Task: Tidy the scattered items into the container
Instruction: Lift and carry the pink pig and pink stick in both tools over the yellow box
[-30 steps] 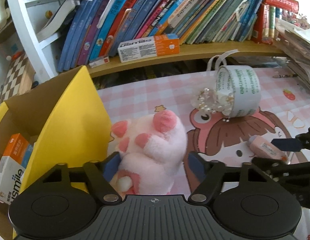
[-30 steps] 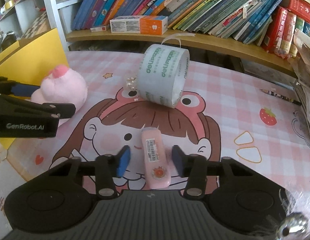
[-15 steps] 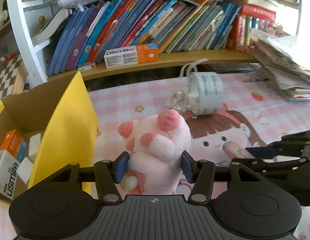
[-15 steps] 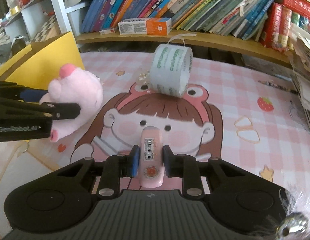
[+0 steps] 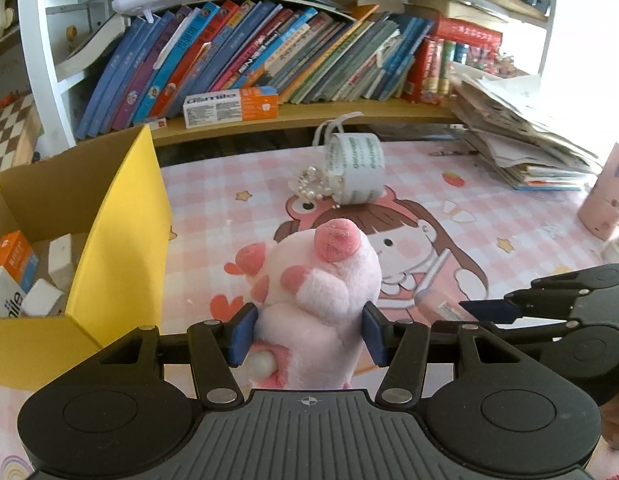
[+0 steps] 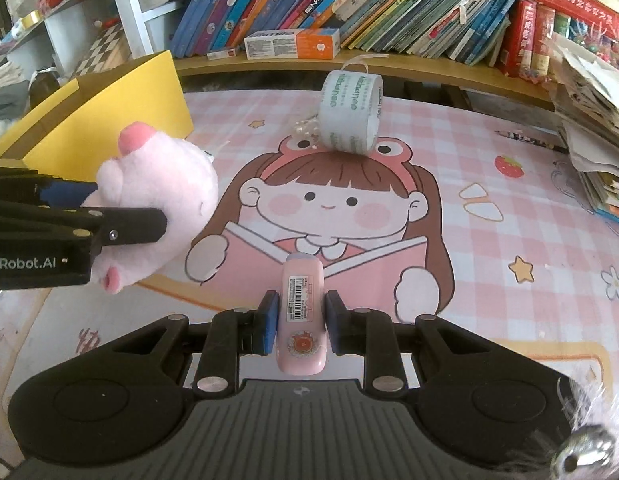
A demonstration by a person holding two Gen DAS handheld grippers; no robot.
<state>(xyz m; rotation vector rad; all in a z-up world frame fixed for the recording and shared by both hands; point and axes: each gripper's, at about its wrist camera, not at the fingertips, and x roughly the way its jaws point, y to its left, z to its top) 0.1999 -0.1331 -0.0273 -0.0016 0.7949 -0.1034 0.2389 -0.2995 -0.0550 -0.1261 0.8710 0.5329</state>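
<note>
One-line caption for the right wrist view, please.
Right gripper clamps a pink tube above the cartoon desk mat; left gripper holds a pink plush toy beside the yellow box.

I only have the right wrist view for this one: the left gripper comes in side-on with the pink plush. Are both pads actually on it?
Observer: Yes. In the left wrist view the left gripper has a blue pad pressed into each side of the pink plush.
Operator: The yellow box is just an outer wall to me. Anything inside?
Observer: The yellow box holds an orange and white toothpaste carton and some small white blocks.
Operator: And the beads by the tape roll?
Observer: The pearl beads spill out of the open end of the tape roll, which lies on its side.
</note>
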